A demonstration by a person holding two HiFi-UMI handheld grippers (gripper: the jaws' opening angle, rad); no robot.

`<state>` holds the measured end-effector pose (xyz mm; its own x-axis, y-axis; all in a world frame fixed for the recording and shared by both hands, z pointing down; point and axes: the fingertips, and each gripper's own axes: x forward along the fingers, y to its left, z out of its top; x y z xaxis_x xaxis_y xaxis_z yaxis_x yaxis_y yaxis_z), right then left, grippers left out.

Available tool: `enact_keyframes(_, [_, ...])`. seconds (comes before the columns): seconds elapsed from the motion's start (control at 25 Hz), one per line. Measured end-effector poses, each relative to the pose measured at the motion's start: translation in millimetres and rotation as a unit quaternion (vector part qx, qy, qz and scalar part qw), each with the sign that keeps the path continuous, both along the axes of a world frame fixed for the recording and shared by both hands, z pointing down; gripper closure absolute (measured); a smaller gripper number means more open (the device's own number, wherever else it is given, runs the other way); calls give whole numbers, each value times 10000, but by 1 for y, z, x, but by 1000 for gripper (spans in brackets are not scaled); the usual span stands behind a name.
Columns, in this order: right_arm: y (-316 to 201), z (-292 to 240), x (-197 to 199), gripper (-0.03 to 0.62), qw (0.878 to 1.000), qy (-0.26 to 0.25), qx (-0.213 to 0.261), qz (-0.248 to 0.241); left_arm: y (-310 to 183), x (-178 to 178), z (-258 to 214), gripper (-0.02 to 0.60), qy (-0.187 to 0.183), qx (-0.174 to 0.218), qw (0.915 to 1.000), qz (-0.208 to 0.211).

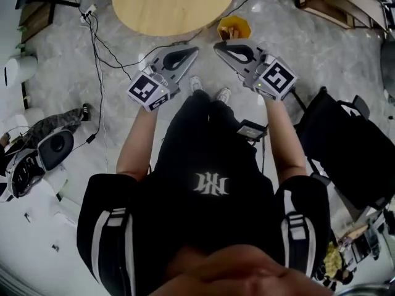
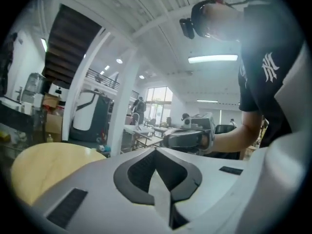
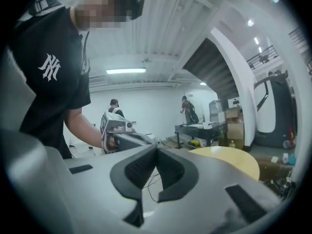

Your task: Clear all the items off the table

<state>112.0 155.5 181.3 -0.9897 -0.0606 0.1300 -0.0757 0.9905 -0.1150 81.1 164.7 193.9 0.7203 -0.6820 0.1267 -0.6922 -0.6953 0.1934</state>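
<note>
Table (image 1: 173, 5), round, pale wood, just beyond both grippers at the top of the head view. Left gripper (image 1: 194, 50) with jaws pressed together, empty; right gripper (image 1: 217, 45) likewise closed and empty. Tips turned toward each other, slightly apart. Beyond the right tips, a yellow bin (image 1: 233, 27) on the floor (image 1: 296, 48) beside the table edge; farther left, black cables (image 1: 99, 54) across the grey floor.

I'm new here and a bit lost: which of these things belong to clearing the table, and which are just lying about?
Job: round table, yellow bin beside it, left gripper, right gripper, both shut.
Lying about: floor cables, black chair, white gear at left.
</note>
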Motion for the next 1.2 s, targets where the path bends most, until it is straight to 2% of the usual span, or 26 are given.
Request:
enact_keyframes(0.16, [41,-51,-23,592,9995,-319,-18,-42,33,-62,-53,571,143,275,9979,-565])
enact_keyframes(0.28, [64,-68,-50,594,9991,-399,-32,-143,57,-108,-77,571,143,400,9961,-780])
enact_keyframes(0.4, [80,-75,-79,594,9992,-385,22,-132,78,-143,-81,571,149,402,9961,-765])
enact_keyframes(0.56, [97,-79,-133,592,9990,-397,135,182,103,-187,-66,572,416,276,9977,-467])
enact_keyframes(0.76, [122,-66,-185,591,9954,-587,-74,748,147,-211,-44,572,279,151,9993,210])
enact_keyframes(0.92, [140,-58,-199,592,9941,-446,-270,955,167,-219,-44,571,242,195,9979,572])
enact_keyframes(1.04, [159,-51,-201,592,9948,-298,-319,922,173,-223,-42,571,277,207,9975,614])
enact_keyframes(1.2, [165,-51,-188,592,9947,-357,-237,939,165,-222,-42,571,417,174,9980,434])
